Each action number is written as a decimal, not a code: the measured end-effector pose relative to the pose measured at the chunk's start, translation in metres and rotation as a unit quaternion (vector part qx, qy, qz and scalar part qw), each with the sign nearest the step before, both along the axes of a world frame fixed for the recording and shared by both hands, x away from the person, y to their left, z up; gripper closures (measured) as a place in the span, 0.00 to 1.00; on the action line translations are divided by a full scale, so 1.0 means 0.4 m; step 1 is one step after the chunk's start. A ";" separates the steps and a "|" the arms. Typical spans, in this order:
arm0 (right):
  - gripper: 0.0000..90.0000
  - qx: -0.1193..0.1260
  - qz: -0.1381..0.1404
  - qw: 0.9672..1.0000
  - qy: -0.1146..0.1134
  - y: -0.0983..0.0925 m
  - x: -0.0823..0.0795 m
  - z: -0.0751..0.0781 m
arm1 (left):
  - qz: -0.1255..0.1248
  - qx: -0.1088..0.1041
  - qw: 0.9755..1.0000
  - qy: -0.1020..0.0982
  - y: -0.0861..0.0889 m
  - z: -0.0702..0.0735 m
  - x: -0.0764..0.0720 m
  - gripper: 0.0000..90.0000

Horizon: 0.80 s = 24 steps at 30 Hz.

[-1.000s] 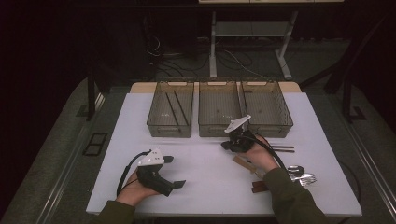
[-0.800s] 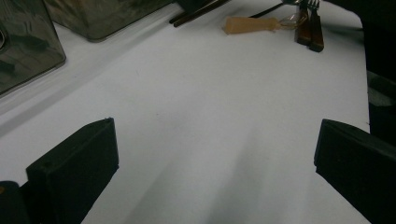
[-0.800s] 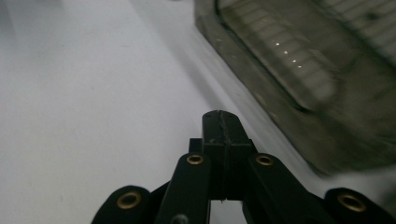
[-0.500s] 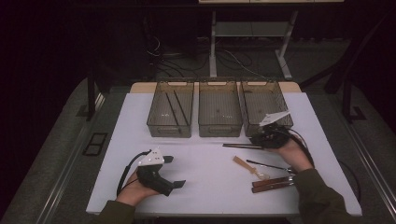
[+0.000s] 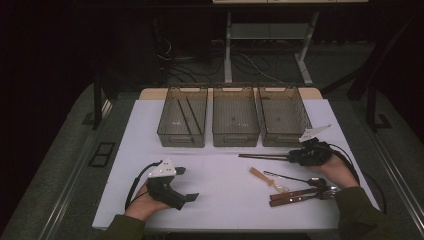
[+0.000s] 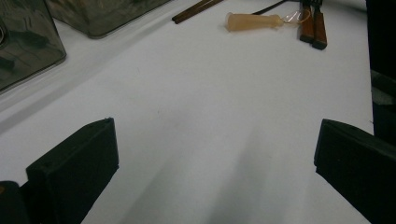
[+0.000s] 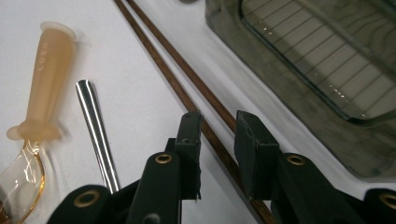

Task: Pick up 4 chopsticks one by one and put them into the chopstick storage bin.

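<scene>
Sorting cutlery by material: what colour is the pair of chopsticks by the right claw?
Dark reddish brown chopsticks, clearest in the right gripper view.

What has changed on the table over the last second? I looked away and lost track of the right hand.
The right tool swung from in front of the middle bin to the right, by the right bin. Its jaws, shut before, have just been opening and now straddle the brown chopsticks without pressing them. The left tool, the three bins and the cutlery stayed put.
</scene>
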State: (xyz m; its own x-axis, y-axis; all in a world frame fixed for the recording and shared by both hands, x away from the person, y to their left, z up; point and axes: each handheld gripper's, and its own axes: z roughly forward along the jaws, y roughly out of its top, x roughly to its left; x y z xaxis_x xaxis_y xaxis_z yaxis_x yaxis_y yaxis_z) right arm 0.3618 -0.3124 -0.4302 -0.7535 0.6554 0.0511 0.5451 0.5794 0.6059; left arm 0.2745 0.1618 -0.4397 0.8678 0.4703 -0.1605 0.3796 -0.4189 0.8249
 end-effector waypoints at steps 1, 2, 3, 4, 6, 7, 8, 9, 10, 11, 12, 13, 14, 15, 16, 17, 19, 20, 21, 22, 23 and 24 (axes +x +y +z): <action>0.79 -0.004 0.002 1.000 -0.001 0.001 0.001 -0.003 | 0.000 0.000 1.000 0.000 0.000 0.000 0.000 0.00; 0.79 -0.006 0.002 1.000 0.001 0.002 0.001 -0.005 | 0.000 0.000 1.000 0.000 0.000 0.000 0.000 0.00; 0.79 -0.007 0.004 1.000 0.000 0.003 0.003 -0.008 | 0.000 0.000 1.000 0.000 0.000 0.000 0.000 0.00; 0.79 -0.010 0.005 1.000 0.001 0.004 0.004 -0.010 | 0.000 0.000 1.000 0.000 0.000 0.000 0.000 0.00; 0.80 -0.016 0.006 1.000 0.001 0.005 0.005 -0.014 | -0.001 0.000 1.000 0.000 0.000 0.000 0.000 0.00; 0.81 -0.018 0.010 1.000 0.000 0.005 0.007 -0.017 | -0.001 0.000 1.000 0.000 0.000 0.000 0.000 0.00; 0.82 -0.021 0.012 1.000 0.003 0.006 0.006 -0.019 | -0.001 0.000 1.000 0.000 0.000 0.000 0.000 0.00; 0.83 -0.024 0.013 1.000 0.003 0.008 0.006 -0.022 | -0.001 0.000 1.000 0.000 0.000 0.000 0.000 0.00; 0.84 -0.024 0.013 1.000 0.002 0.008 0.005 -0.022 | -0.001 0.000 1.000 0.000 0.000 0.000 0.000 0.00; 0.84 -0.024 0.014 1.000 0.001 0.008 0.005 -0.022 | -0.001 0.000 1.000 0.000 0.000 0.000 0.000 0.00; 0.84 -0.025 0.015 1.000 0.001 0.007 0.004 -0.022 | -0.001 0.000 1.000 0.000 0.000 0.000 0.000 0.00; 0.85 -0.025 0.016 1.000 0.001 0.007 0.004 -0.022 | -0.002 0.000 1.000 0.000 0.000 0.000 0.000 0.00; 0.85 -0.024 0.019 1.000 0.000 0.007 0.003 -0.022 | -0.002 0.000 1.000 -0.001 0.000 0.000 0.000 0.00; 0.86 -0.024 0.018 1.000 0.001 0.007 0.001 -0.021 | -0.002 0.000 1.000 -0.001 0.000 0.000 -0.001 0.00; 0.86 -0.023 0.018 1.000 0.003 0.007 -0.001 -0.019 | -0.001 0.000 1.000 -0.001 0.000 0.000 -0.001 0.00; 0.86 -0.023 0.022 0.999 0.003 0.007 -0.003 -0.019 | -0.001 0.000 1.000 -0.001 0.000 0.001 -0.001 0.00; 0.86 -0.026 0.025 0.999 0.002 0.009 -0.009 -0.020 | -0.002 0.000 1.000 -0.001 0.000 0.001 -0.001 0.00; 0.86 -0.026 0.027 0.999 0.003 0.009 -0.012 -0.020 | -0.002 0.000 1.000 -0.001 0.000 0.001 -0.001 0.00; 0.87 -0.026 0.027 0.999 0.006 0.010 -0.015 -0.020 | -0.002 0.000 1.000 -0.001 0.000 0.001 -0.001 0.00; 0.87 -0.025 0.028 0.999 0.007 0.011 -0.018 -0.019 | -0.003 0.001 1.000 -0.002 0.000 0.001 -0.001 0.00; 0.88 -0.025 0.030 0.999 0.008 0.011 -0.021 -0.018 | -0.003 0.001 1.000 -0.002 0.000 0.001 -0.001 0.00; 0.88 -0.024 0.031 0.999 0.010 0.012 -0.025 -0.018 | -0.003 0.000 1.000 -0.002 0.000 0.001 -0.001 0.00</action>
